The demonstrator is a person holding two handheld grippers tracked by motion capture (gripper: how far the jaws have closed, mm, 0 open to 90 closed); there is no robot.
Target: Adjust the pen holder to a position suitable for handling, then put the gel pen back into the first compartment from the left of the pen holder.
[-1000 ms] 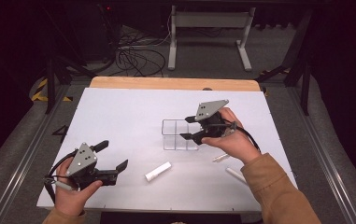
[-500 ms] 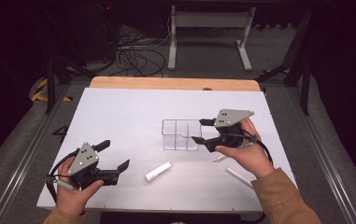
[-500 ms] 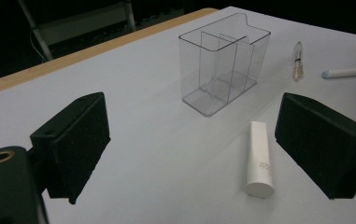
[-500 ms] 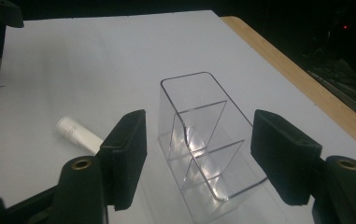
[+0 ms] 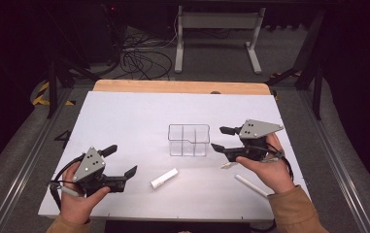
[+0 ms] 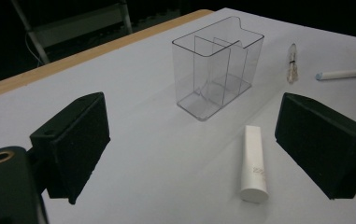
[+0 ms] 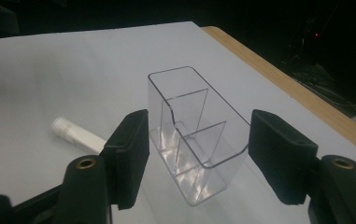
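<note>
A clear plastic box (image 5: 188, 141) with inner dividers stands empty in the middle of the white table top. A white tube (image 5: 164, 178) lies in front of it. My right gripper (image 5: 219, 138) hovers just right of the box, jaws pointing at it and open; they have just closed a little with nothing between them. In the right gripper view the box (image 7: 199, 135) stands beyond the jaws, with the tube (image 7: 75, 133) to its left. My left gripper (image 5: 123, 159) rests open at the front left. In the left gripper view, box (image 6: 217, 70) and tube (image 6: 254, 165) lie ahead.
A thin white stick (image 5: 251, 186) lies by the right hand, and a small clear piece (image 5: 227, 165) lies under the right gripper. The table's wooden far edge (image 5: 182, 86) borders a dark floor with cables (image 5: 139, 58) and a metal stand (image 5: 216, 29).
My right gripper has moved to the right, from over the box's right end to a spot beside it. The left gripper has stayed where it was.
</note>
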